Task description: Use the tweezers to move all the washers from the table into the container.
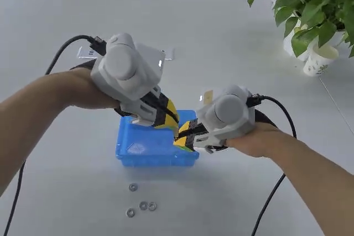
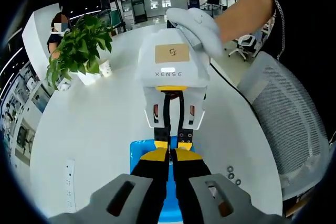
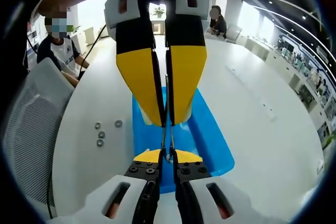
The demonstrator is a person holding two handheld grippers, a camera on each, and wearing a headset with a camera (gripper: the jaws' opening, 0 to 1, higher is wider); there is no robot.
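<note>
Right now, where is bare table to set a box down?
Bare: the table between the blue container and the plant. Crowded: the left claw and right claw meet above the container, and four washers lie on its near side.

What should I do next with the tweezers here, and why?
Probably lift the tweezers clear of the blue container and swing toward the washers: the left tool and right tool meet over the container, tweezers between them, while four washers lie on the table beside it.
</note>
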